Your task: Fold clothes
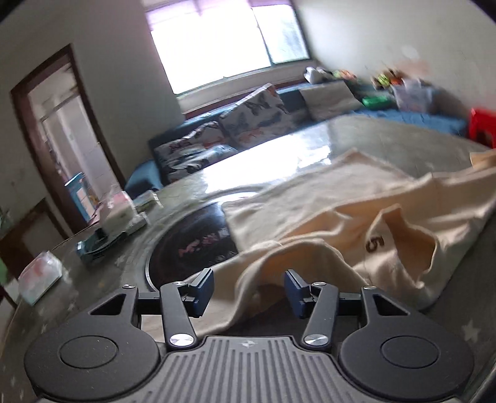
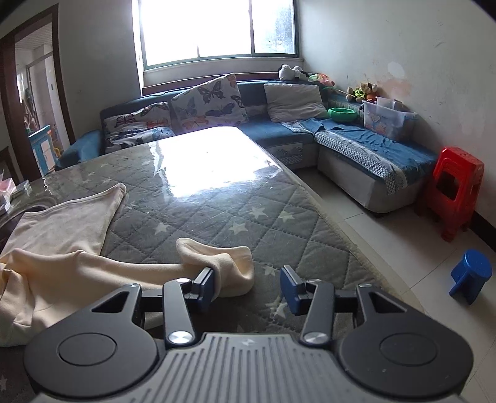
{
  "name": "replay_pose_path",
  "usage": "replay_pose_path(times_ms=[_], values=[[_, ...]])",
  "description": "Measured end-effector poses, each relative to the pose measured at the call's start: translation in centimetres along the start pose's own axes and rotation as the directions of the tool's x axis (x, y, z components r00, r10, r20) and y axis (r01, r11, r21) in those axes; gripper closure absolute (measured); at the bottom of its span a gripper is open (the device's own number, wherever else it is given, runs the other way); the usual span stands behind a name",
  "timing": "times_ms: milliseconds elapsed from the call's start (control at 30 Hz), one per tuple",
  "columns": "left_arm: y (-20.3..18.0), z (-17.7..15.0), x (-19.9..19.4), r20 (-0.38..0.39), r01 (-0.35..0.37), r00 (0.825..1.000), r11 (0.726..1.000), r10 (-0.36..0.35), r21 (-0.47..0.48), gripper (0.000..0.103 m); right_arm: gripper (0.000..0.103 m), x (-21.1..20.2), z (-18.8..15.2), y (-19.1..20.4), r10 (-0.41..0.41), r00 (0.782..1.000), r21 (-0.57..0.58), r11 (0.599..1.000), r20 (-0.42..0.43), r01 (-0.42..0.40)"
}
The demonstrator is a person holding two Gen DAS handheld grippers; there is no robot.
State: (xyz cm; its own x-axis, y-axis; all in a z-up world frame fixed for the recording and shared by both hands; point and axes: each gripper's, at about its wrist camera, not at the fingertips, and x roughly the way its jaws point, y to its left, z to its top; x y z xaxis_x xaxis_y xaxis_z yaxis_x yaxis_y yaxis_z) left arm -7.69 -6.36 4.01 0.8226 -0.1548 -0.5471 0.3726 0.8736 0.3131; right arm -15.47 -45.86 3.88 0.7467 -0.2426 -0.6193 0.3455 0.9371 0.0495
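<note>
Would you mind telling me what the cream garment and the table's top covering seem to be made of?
The cream garment looks like soft matte knit cotton, perhaps fleece: it slumps in thick rounded folds. The table covering appears to be grey quilted fabric with white stars under a clear glossy sheet, probably plastic or glass, since it mirrors the window.

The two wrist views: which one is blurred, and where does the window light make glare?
Left wrist view: motion blur smears the room and the cream garment; only the left gripper looks sharp. Right wrist view: sharp throughout, but the window is overexposed and throws white glare on the table cover.
</note>
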Motion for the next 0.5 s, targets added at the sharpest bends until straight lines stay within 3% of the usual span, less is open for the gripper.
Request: replay_pose_path(times_ms=[200,333,500], values=[[0.1,-1.0,2.5,-0.048,-0.033,0.998,0.999,0.035,0.042,0.051,0.052,0.6,0.3,-0.4,-0.006,1.000,0.026,1.000,-0.008,0.007],[0.4,-1.6,3.4,-0.066,-0.029,0.997,0.999,0.031,0.036,0.080,0.048,0.8,0.3,-1.2,-0.042,0.999,0.077,0.996,-0.012,0.043],[1.1,-2.3,3.7,-0.073,-0.037,0.997,0.999,0.037,-0.005,0.096,0.044,0.7,-0.4,-2.1,-0.079,0.996,0.127,0.989,-0.031,0.082]])
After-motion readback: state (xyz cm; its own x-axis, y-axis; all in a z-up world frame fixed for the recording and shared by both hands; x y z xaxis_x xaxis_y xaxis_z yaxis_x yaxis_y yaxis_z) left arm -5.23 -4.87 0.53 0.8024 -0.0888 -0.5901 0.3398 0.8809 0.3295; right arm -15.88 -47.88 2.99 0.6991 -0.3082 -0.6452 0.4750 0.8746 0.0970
